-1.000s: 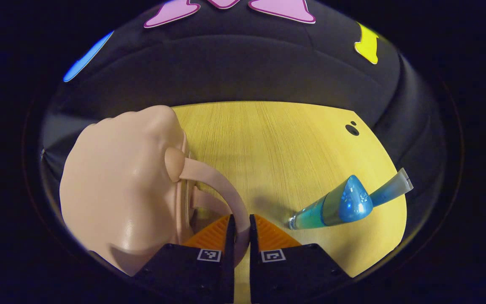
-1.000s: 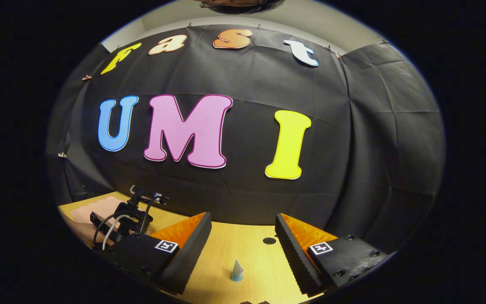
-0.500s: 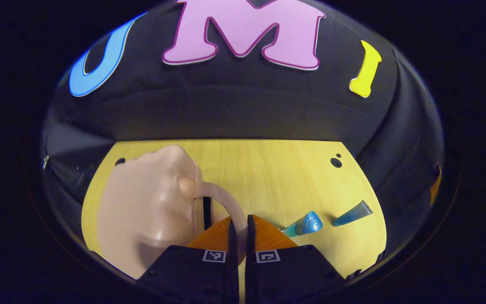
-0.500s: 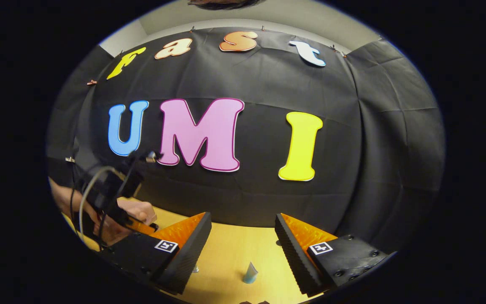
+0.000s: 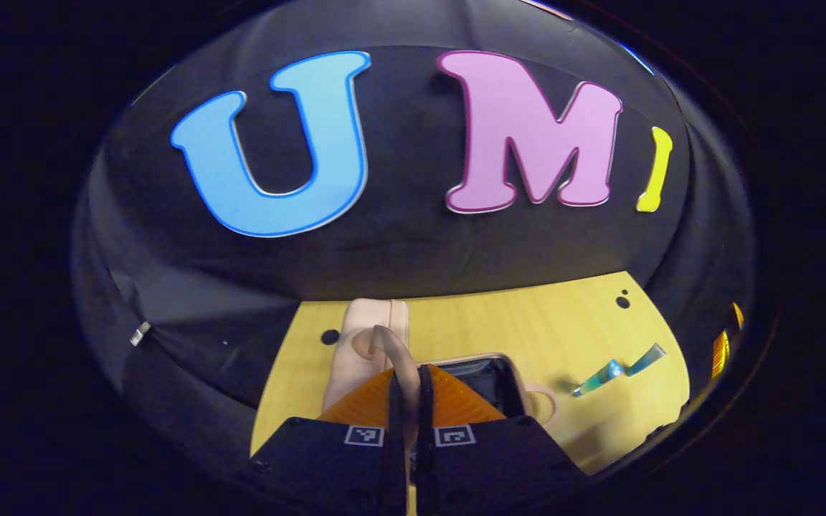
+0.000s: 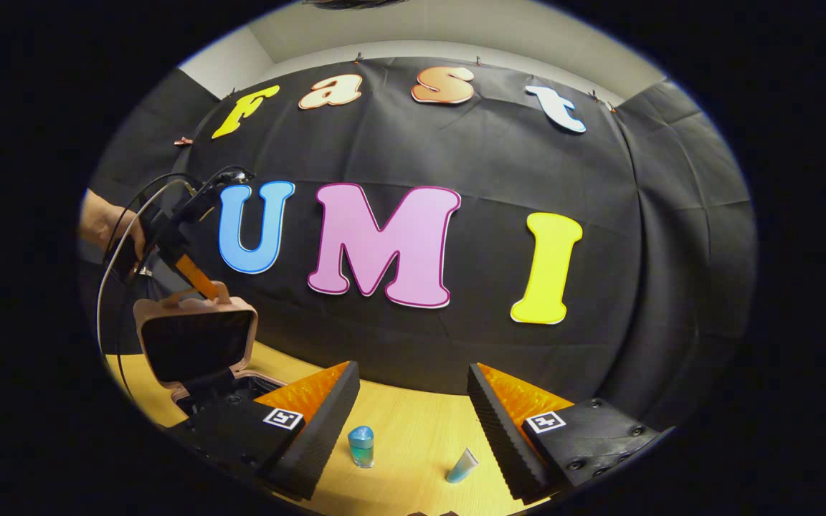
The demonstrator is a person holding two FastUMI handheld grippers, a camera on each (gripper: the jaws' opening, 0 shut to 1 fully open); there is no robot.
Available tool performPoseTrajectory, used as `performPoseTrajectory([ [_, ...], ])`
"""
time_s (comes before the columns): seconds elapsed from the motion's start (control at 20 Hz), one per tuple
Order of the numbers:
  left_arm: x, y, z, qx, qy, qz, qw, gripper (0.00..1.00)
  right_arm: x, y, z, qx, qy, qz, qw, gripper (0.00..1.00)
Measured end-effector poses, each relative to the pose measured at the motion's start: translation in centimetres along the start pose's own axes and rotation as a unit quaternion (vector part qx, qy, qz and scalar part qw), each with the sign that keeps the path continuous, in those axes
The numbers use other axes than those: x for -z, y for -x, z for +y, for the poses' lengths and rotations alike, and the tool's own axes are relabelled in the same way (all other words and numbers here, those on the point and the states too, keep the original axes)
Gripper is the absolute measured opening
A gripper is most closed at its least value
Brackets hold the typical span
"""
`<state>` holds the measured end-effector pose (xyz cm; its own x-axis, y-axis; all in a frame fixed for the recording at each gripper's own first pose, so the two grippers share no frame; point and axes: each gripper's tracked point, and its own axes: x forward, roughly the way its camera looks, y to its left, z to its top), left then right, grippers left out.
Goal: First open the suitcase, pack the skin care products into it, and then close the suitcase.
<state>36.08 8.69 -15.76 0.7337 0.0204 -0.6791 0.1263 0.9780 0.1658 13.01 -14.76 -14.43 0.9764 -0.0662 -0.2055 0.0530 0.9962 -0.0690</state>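
We are pinching the suitcase handle in our left gripper, lid raised; our right gripper is hanging wide near the bottle and tube. If the handle slips, the lid could drop shut.

Pink suitcase at left of right gripper view, lid up, dark lining inside, handle on top. Blue-capped bottle upright at bottom centre; teal tube lying just right of it, both on tabletop, apart.
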Motion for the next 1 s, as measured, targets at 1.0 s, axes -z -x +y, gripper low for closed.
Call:
performPoseTrajectory([
  [1.0, 21.3, -17.6, 28.7, -0.088, 0.156, 0.04, 0.983, 0.22, 2.0, 0.0, 9.9, 0.015, 0.06, 0.036, 0.997, 0.96],
])
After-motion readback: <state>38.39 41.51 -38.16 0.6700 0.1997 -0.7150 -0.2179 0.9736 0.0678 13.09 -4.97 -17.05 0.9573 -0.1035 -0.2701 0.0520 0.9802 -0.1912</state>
